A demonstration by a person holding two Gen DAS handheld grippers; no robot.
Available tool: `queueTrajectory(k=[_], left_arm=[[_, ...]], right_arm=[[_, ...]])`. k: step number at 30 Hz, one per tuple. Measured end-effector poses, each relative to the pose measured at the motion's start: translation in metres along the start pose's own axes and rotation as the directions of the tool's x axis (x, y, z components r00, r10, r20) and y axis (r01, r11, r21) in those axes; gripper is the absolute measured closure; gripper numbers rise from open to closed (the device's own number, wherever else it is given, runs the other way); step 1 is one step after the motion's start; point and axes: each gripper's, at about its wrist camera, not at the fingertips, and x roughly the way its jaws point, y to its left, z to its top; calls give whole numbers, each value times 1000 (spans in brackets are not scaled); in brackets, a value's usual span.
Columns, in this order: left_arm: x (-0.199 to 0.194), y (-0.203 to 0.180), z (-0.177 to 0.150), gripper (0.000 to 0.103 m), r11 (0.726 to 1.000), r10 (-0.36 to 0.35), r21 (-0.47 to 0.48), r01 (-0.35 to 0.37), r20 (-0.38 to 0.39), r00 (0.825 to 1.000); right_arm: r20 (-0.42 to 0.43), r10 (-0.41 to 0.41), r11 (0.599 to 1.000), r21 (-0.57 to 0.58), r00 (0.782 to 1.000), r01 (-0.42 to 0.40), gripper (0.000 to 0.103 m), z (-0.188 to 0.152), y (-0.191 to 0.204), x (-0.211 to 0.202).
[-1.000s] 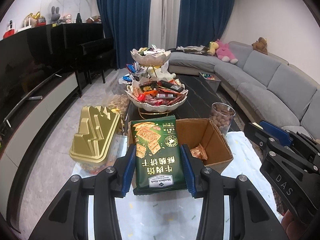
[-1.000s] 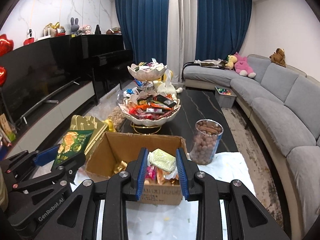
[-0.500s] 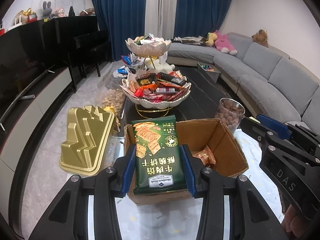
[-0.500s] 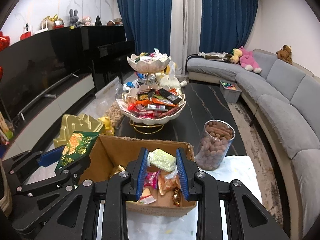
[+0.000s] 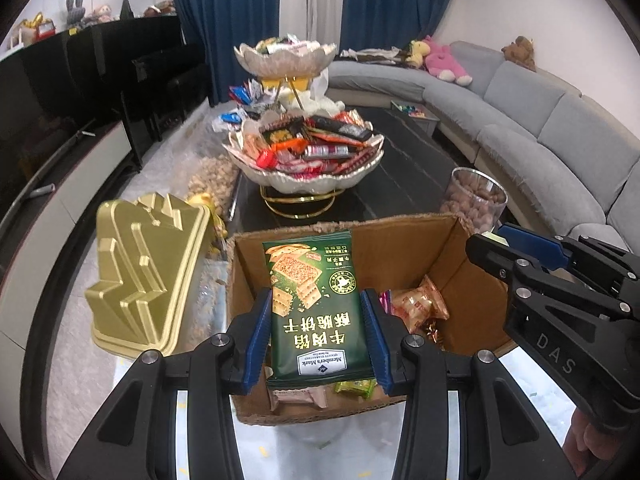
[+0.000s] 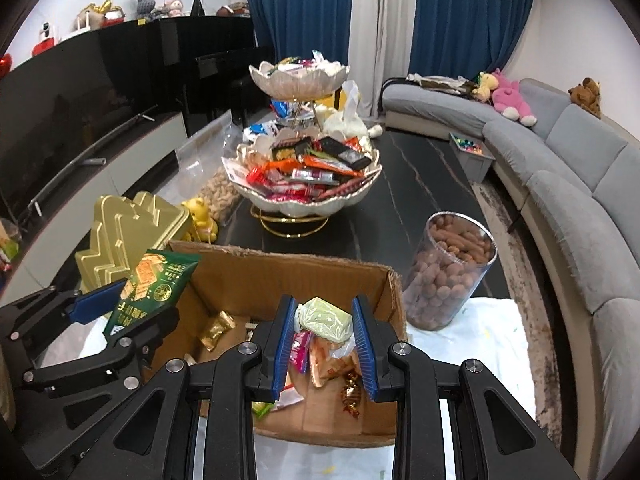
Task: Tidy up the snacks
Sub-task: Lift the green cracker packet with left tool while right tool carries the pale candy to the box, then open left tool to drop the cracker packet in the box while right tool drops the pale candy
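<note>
My left gripper (image 5: 318,316) is shut on a green cracker packet (image 5: 316,308) and holds it above the open cardboard box (image 5: 472,280). The packet also shows in the right wrist view (image 6: 150,288). My right gripper (image 6: 324,318) is shut on a pale green wrapped snack (image 6: 325,318) above the same box (image 6: 280,272). Several small wrapped snacks (image 6: 320,364) lie in the box. A two-tier shell-shaped snack stand (image 5: 304,152) full of snacks stands beyond the box on the dark table.
A gold moulded tray (image 5: 140,264) sits left of the box. A clear jar of brown snacks (image 6: 448,272) stands to the box's right. A bag of nuts (image 6: 218,194) lies near the stand. A grey sofa (image 6: 560,184) curves along the right.
Both grippers have moved forward with their snacks, so the box and stand look nearer and more of the box's inside shows. Both stay shut on their loads.
</note>
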Motion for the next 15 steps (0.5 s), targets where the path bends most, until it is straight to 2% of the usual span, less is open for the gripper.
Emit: queueTrajectory(k=[12, 14, 15], left_arm=[[18, 0, -5, 59, 1000, -10, 12, 10, -45, 999], [16, -1, -5, 53, 1000, -8, 17, 9, -43, 999], [15, -1, -4, 47, 1000, -2, 22, 2, -41, 999]], right_arm=[[-11, -3, 1000, -30, 1000, 2, 71, -4, 3, 9], [-7, -13, 999, -30, 1000, 13, 59, -3, 2, 7], [-3, -31, 999, -29, 1000, 31, 52, -3, 2, 6]])
